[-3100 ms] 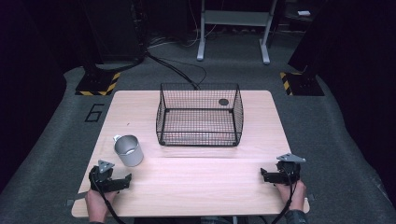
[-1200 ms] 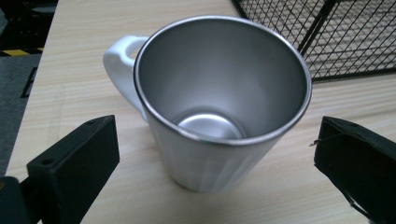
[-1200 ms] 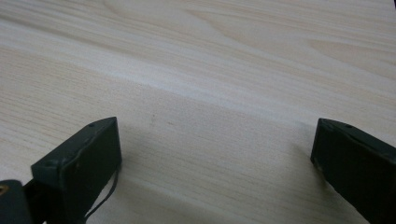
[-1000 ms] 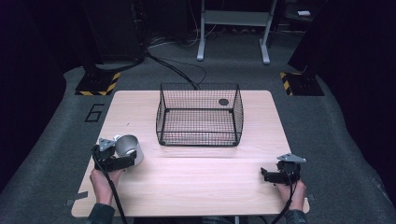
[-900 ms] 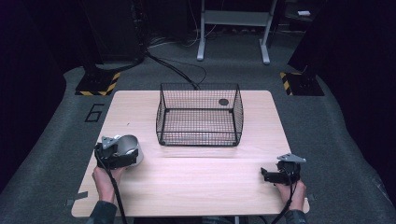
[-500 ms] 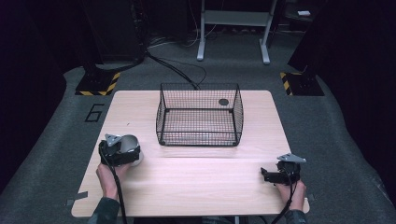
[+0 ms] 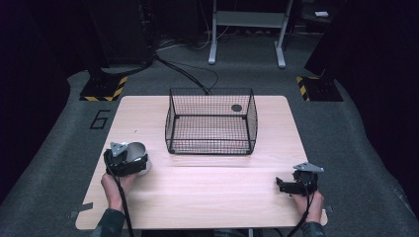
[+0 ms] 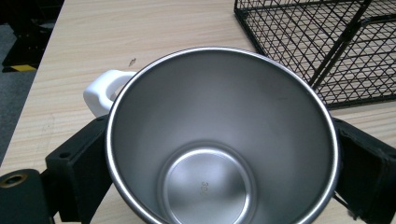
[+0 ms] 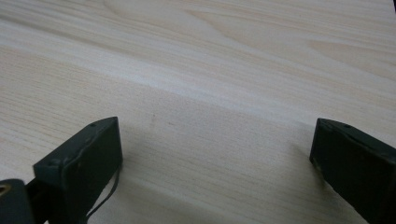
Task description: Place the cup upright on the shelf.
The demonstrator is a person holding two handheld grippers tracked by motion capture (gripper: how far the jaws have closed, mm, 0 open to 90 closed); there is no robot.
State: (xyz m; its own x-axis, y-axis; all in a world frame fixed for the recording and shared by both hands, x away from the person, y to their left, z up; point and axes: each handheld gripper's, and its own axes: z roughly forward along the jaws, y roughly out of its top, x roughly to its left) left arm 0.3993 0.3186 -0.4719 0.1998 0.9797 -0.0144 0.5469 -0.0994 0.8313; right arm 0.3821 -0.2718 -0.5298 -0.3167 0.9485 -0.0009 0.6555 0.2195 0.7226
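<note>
A steel cup (image 7: pixel 140 149) with a white handle (image 8: pixel 100 91) stands upright near the table's left edge. My left gripper (image 7: pixel 129 159) reaches over it from the near side. In the left gripper view the cup (image 8: pixel 205 186) sits between the two jaws of the left gripper (image 8: pixel 219 129), one on each side of its wall, spread wide. The cup is empty inside. My right gripper (image 7: pixel 282 185) rests low at the table's front right, open; in the right gripper view the right gripper (image 9: pixel 217 149) has nothing but bare wood between its jaws.
A black wire basket (image 7: pixel 170 123) stands at the middle back of the wooden table (image 7: pixel 212 192), just right of the cup; its corner (image 8: pixel 299 56) lies close ahead. A dark round disc (image 7: pixel 236 107) shows at its back right.
My left gripper has moved forward from the table's front edge to the cup and now has its jaws on either side of it. The right gripper has stayed still.
</note>
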